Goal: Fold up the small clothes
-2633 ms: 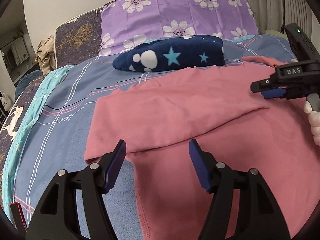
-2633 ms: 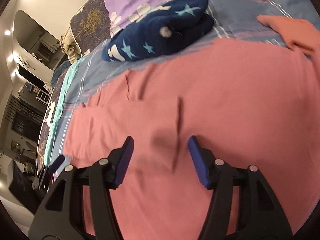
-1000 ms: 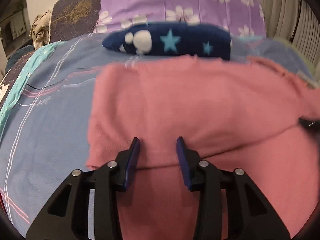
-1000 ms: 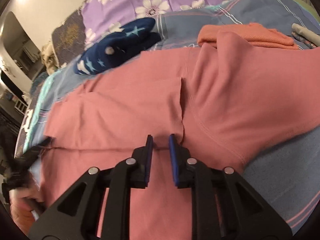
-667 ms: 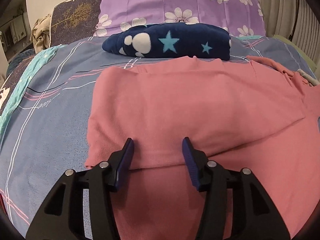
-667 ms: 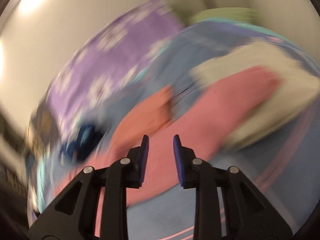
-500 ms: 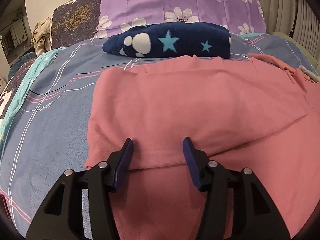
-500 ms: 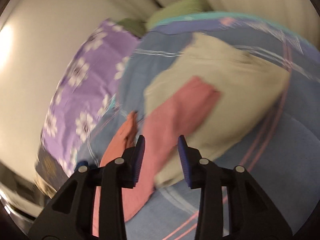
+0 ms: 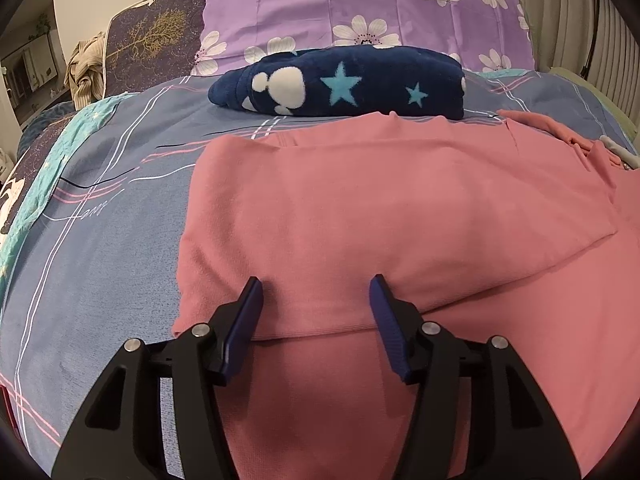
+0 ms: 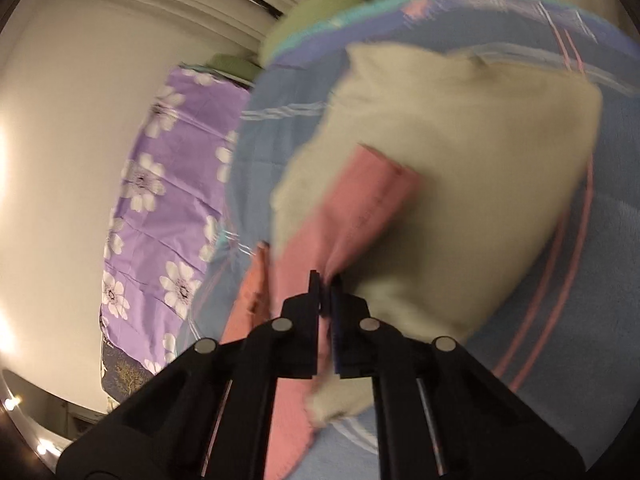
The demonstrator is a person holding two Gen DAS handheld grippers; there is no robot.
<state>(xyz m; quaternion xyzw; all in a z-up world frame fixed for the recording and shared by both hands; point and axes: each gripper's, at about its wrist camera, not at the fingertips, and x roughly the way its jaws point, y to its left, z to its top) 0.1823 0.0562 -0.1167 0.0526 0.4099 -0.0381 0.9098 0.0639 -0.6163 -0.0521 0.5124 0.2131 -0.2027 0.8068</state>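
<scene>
A pink garment lies spread on the bed, its upper part folded over into a thick edge near me. My left gripper hovers at that folded edge with its jaws opening; the fabric lies between and under the fingers, and the pads do not press on it. In the right wrist view the pink sleeve rests across a cream garment. My right gripper is shut on the sleeve, with a pinch of pink cloth at its tips. That view is blurred and rolled.
A folded navy blanket with stars lies beyond the pink garment, in front of a purple flowered pillow. An orange garment sits at the right. The blue plaid bedcover shows bare on the left.
The left gripper's jaws have widened while it stayed over the folded edge. The right gripper swung away to the right, rolled, and closed on the pink sleeve lying on the cream garment.
</scene>
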